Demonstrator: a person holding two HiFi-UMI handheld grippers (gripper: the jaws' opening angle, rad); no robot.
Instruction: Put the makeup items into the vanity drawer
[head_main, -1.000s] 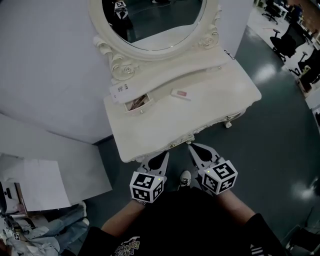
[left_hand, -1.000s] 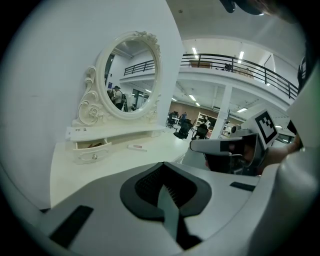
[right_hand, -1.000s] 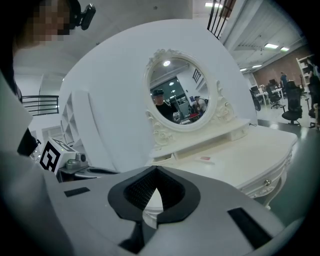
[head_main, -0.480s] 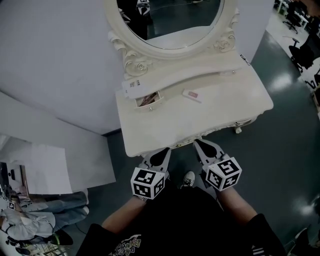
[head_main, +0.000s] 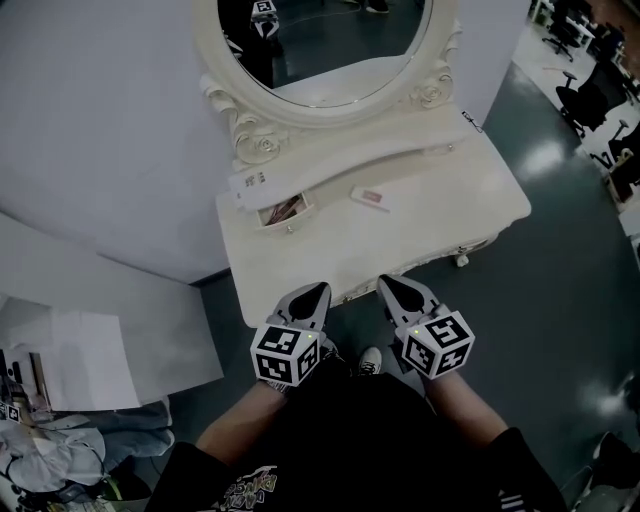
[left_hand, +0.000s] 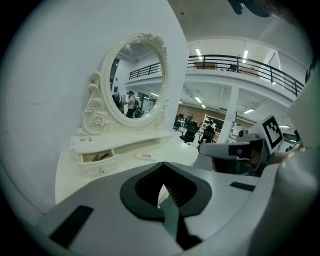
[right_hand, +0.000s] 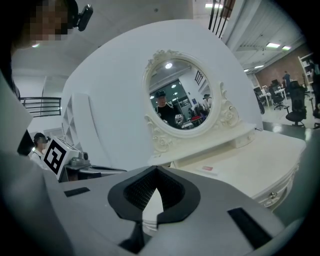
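Now we hold the left gripper (head_main: 320, 290) and right gripper (head_main: 385, 284), both closed and empty, nearer the front edge of the vanity (head_main: 330, 252) than before, with the pink makeup item (head_main: 369, 198) lying on top near the open drawer (head_main: 283, 212), not yet picked up

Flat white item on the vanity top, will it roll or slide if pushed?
The item looks flat, so it probably won't roll. On the glossy top it may slide when nudged. Being thin, it is likely light.

The drawer (head_main: 288, 223) stands open, holding something brownish, perhaps makeup. A flat white-pink item (head_main: 370, 198) lies near, to its right.
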